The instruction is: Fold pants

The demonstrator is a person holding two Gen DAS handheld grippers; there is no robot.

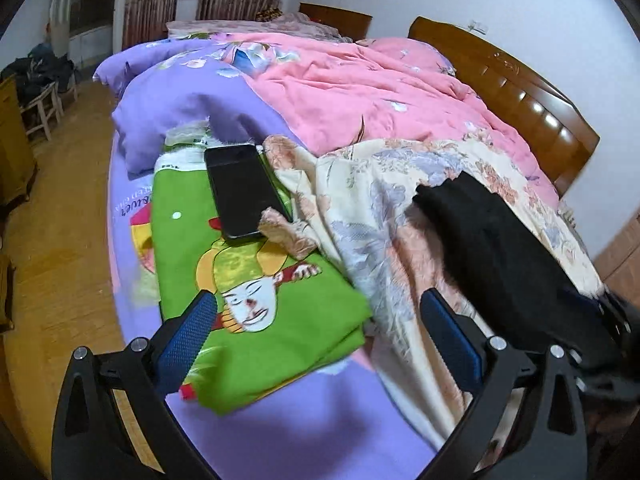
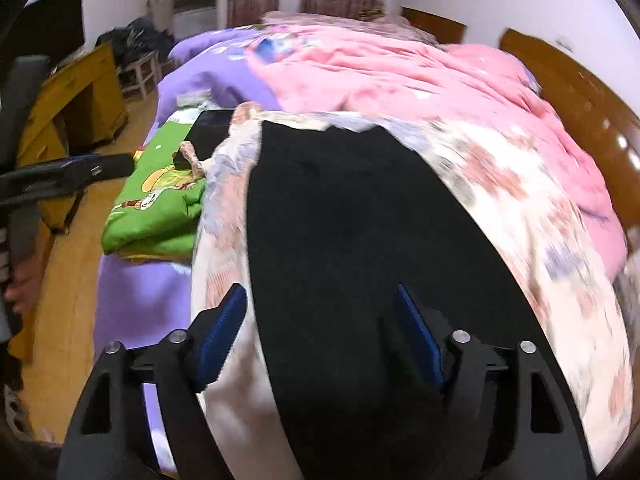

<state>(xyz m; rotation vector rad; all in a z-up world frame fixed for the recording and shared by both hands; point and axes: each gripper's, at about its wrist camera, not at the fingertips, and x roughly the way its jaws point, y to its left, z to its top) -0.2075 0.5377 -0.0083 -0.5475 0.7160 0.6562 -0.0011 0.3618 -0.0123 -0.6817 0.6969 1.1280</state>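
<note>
Here, in the left wrist view, the left gripper [image 1: 316, 344] is seen spread and empty above a green cloth [image 1: 256, 292], so a phone [image 1: 244, 190] on that cloth could be knocked. The black pants [image 1: 516, 256] lie on a floral blanket [image 1: 360, 216]. In the blurred right wrist view, the right gripper [image 2: 320, 332] is held apart over the pants [image 2: 352, 240]; both layers could be pinched together. The near edge is cut off.

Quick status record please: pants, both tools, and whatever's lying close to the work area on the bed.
pants: black pants spread on the floral blanket
left tool: open, empty, over the green cartoon cloth
right tool: open, over the pants, pads not pressing
nearby: phone on the green cloth, pink quilt behind
</note>
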